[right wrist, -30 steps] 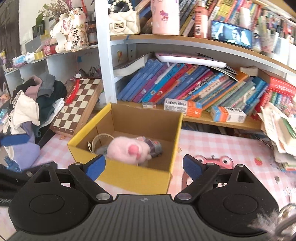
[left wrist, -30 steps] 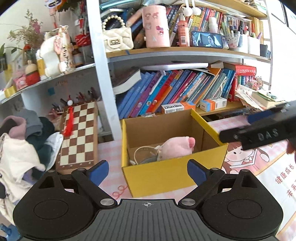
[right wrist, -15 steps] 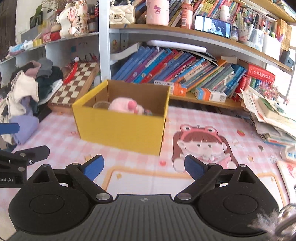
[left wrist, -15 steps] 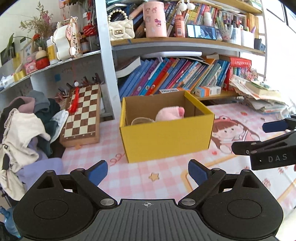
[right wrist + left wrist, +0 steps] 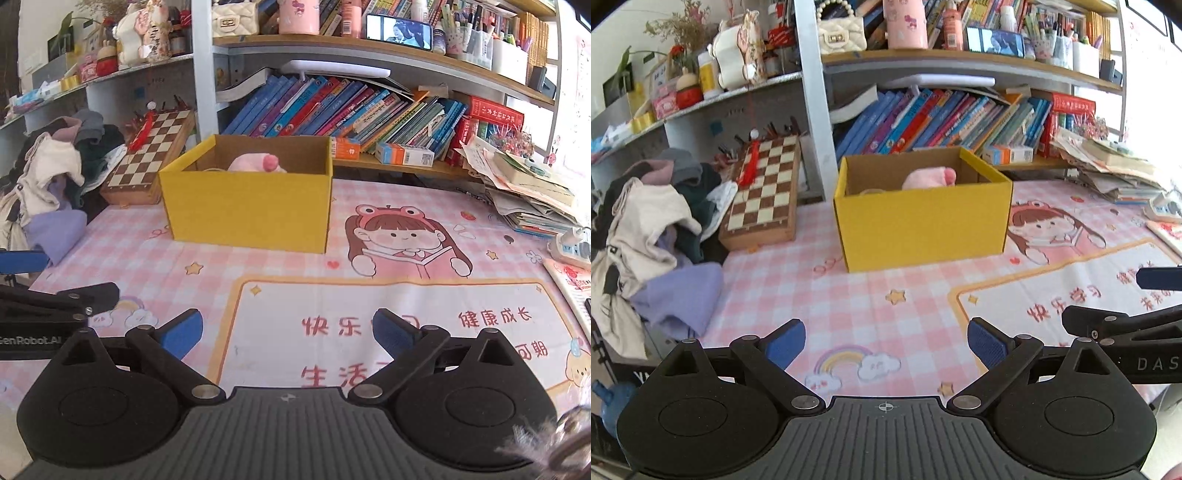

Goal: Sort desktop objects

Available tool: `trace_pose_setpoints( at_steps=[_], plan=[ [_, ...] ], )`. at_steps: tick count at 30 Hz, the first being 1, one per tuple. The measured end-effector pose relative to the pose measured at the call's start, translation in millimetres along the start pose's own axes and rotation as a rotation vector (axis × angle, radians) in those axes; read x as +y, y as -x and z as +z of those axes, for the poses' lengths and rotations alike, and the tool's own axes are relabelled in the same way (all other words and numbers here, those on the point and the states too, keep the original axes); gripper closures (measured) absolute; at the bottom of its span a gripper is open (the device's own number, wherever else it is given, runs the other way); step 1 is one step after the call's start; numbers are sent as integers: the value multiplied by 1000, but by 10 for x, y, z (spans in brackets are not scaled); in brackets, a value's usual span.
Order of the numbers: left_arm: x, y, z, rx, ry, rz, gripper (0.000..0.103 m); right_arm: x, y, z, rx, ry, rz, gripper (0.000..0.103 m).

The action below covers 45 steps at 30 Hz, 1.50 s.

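Here, both grippers are held apart over the pink desk mat, with nothing between their fingers.

The left gripper (image 5: 886, 341) is seen spread wide above the checked part of the mat (image 5: 849, 302), its blue pads empty. The jaws of the right gripper (image 5: 288, 330) are opening, and nothing is caught between them; only the printed mat is seen below. A yellow cardboard box (image 5: 251, 206) is set on the mat well ahead of both grippers, in front of the bookshelf (image 5: 369, 107). A pink plush toy (image 5: 258, 164) is lodged inside the box, its top showing over the rim. A chessboard (image 5: 764, 188) is propped to the left of the box, beside a heap of clothes (image 5: 646, 229).
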<state>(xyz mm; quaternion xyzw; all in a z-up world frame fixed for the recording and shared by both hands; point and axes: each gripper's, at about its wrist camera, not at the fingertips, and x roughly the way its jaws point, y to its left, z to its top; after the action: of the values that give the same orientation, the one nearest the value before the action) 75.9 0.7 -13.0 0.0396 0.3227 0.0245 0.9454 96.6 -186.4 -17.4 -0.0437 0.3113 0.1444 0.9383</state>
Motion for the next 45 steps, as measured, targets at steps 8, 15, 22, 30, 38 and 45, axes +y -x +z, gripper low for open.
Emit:
trace_pose_setpoints(
  at_steps=[8, 15, 22, 30, 38, 45],
  plan=[
    [17, 40, -109, 25, 14, -8, 6, 46, 33, -70, 25, -11, 0, 3],
    [49, 82, -161, 37, 33, -7, 5, 105, 64, -108, 35, -8, 6, 3],
    [76, 119, -189, 33, 45, 5, 2, 96, 93, -133, 44, -37, -5, 2],
    [89, 118, -209, 41, 47, 2, 1, 166, 117, -146, 46, -13, 3, 2],
    [68, 128, -211, 40, 35, 1, 0, 165, 131, -143, 45, -22, -10, 2],
    [70, 131, -214, 38, 33, 4, 0, 192, 131, -142, 47, -16, -11, 2]
  ],
)
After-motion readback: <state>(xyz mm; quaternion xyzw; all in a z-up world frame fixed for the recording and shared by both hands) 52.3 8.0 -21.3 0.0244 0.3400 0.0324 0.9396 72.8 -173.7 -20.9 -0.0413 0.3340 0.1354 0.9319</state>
